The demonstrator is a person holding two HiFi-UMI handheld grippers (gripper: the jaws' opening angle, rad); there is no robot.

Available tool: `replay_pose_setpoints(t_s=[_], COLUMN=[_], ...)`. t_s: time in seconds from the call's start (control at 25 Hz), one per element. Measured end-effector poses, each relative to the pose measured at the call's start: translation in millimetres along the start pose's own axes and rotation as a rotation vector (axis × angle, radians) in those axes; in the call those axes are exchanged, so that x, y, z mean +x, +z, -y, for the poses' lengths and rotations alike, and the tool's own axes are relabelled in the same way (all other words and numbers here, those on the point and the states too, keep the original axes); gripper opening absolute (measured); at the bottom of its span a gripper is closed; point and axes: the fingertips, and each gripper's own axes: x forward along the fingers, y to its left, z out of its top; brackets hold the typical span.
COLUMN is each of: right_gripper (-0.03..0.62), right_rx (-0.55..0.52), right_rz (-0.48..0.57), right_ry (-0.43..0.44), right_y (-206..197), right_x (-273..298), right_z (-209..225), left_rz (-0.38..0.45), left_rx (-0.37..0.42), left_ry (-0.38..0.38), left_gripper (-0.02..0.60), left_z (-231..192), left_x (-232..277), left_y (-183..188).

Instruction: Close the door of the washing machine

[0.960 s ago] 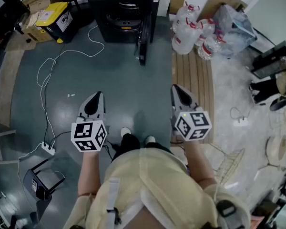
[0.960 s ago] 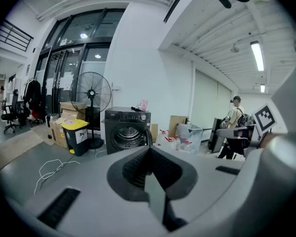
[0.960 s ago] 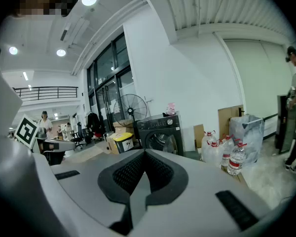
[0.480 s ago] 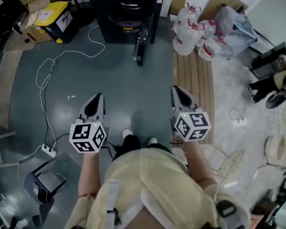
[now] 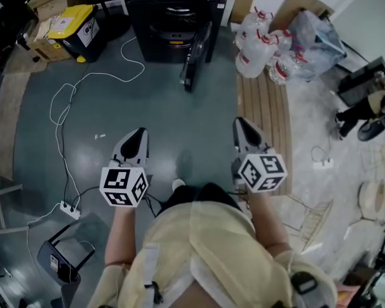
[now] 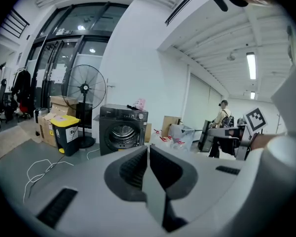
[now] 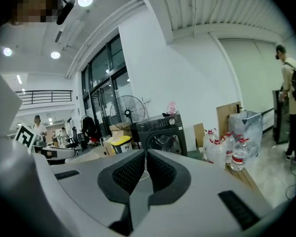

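The washing machine (image 5: 174, 17) stands at the far end of the grey floor (image 5: 160, 111), and its door (image 5: 194, 61) hangs wide open, swung out on the right side. The person (image 5: 199, 249) stands well back from it, so both claws are far from the door. The left gripper (image 5: 138, 135) is clenched tight with nothing in it, and the right gripper (image 5: 240, 124) is clenched tight and empty too. Both point forward and a bit down, toward the machine. A bin with a yellow lid (image 5: 77, 23) sits left of the machine, and big water bottles (image 5: 256, 47) sit right of it. A white cable (image 5: 67, 104) — long and loopy — lies on the floor.
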Motion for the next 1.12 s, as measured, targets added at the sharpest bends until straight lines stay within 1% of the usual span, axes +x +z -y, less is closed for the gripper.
replay_pose_setpoints(t_s=[0.12, 0.28, 0.36, 0.44, 0.56, 0.68, 0.88, 1.12], right_gripper=[0.008, 0.008, 0.009, 0.023, 0.075, 0.087, 0.107, 0.123], right_rx=[-0.008, -0.026, -0.035, -0.031, -0.010, -0.010, -0.011, 0.011], right_rz=[-0.006, -0.018, -0.020, -0.023, -0.041, -0.048, -0.052, -0.058], right_ry=[-0.016, -0.040, -0.042, -0.033, 0.000, 0.022, 0.043, 0.074], right_y=[-2.0, -0.1, 5.0, 7.4, 9.2, 19.5, 34.2, 41.0], right_x=[1.5, 7.3, 15.5, 29.7, 57.6, 85.1, 127.0, 160.7], right_z=[-5.7, 1.1, 7.3, 14.8, 26.0, 39.6, 73.5, 106.7], left_rz=[-0.005, -0.009, -0.016, -0.024, -0.031, -0.039, -0.048, -0.089], left_rx=[0.012, 0.001, -0.006, -0.011, -0.014, -0.011, -0.013, 0.019], left_ry=[-0.038, -0.064, -0.068, -0.068, -0.065, -0.069, -0.054, -0.042], left_gripper=[0.005, 0.008, 0.035, 0.060, 0.086, 0.115, 0.142, 0.172], left_z=[-5.2, -7.8, -9.2, -12.6, -17.3, -17.7, -17.6, -9.7], left_x=[7.1, 24.8, 37.2, 51.2, 73.9, 100.8, 156.1, 213.7], left_y=[-2.9, -5.0, -2.9, 1.3, 9.6, 18.0, 37.2, 45.8])
